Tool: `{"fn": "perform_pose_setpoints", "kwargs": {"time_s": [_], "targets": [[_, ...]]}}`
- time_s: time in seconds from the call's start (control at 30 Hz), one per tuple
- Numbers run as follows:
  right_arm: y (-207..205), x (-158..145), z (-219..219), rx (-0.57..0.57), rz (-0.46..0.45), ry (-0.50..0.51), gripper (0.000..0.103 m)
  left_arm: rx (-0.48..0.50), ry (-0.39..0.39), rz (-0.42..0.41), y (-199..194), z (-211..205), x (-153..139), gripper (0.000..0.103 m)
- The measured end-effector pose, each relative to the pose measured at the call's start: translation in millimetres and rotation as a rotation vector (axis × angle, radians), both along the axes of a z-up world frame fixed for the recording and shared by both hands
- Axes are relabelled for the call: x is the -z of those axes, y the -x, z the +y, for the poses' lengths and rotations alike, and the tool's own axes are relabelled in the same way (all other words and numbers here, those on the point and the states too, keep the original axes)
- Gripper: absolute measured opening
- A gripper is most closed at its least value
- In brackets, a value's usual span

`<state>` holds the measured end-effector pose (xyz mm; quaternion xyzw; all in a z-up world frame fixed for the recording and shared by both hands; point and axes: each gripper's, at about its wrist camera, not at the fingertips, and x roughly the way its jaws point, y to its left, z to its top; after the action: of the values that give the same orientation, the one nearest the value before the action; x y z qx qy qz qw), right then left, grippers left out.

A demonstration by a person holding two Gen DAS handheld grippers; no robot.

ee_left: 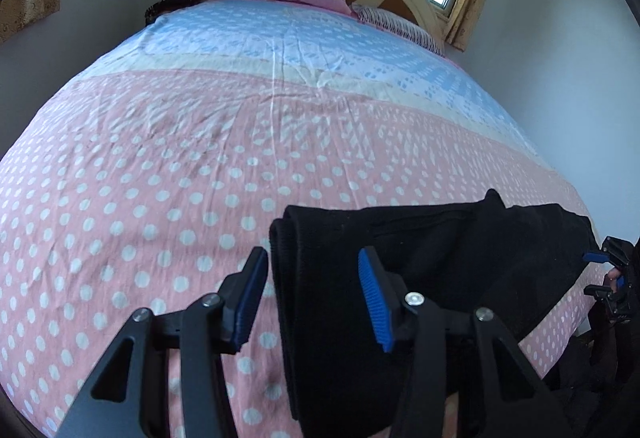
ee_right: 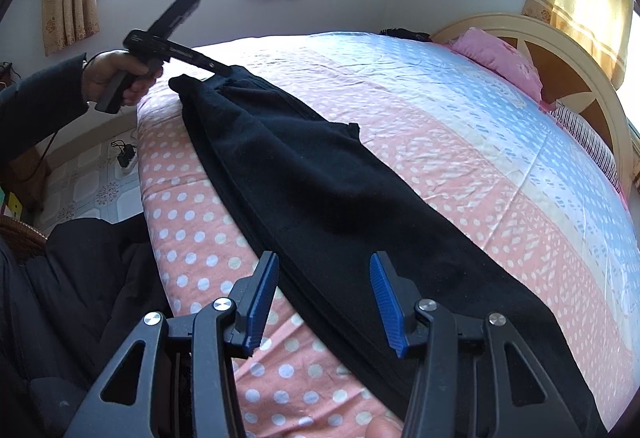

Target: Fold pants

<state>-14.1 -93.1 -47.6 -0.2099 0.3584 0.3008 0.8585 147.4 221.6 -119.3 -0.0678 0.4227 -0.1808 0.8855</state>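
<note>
Along the near edge of the bed lie the long black soft cloth pants (ee_right: 320,190), already doubled leg on leg into one thick strip. They sit close to you so both ends are easy to reach. In the left view the folded end (ee_left: 320,278) shows its stacked layers at 6 o'clock.

Your left gripper (ee_left: 312,298) has its blue ribbed pads wide apart, one each side of that end. It holds nothing yet. I think you spread it so the thick stack fits between the pads.

Your right gripper (ee_right: 324,302) is wide too, over the other end of the strip, also holding nothing. From there you can see your left hand (ee_right: 120,78) at 10 o'clock, gripping its black handle by the far end.

Under the pants is the pink dotted bed sheet (ee_right: 192,238), flat and good for folding. Toward 1 o'clock it turns blue, then comes the pink pillow (ee_right: 496,54) and the cream round wooden headboard (ee_right: 592,86). They are well apart from the pants.
</note>
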Motion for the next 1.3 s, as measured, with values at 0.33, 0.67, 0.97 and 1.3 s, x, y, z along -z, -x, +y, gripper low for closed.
{"fn": "perform_pose_setpoints", "kwargs": {"time_s": [0.33, 0.67, 0.97, 1.3], "targets": [[-4, 5, 1, 0.019, 0.011, -0.039, 0.05, -0.022, -0.003, -0.11, 3, -1, -29, 0.009], [-8, 19, 21, 0.0, 0.05, -0.048, 0.049, -0.057, -0.055, -0.068, -13, 5, 1, 0.009], [-25, 41, 49, -0.012, 0.097, -0.005, 0.009, -0.101, -0.012, -0.094, -4, 14, -10, 0.016], [-6, 33, 53, -0.054, 0.101, 0.007, 0.002, 0.008, -0.042, -0.251, 64, -31, -41, 0.056]]}}
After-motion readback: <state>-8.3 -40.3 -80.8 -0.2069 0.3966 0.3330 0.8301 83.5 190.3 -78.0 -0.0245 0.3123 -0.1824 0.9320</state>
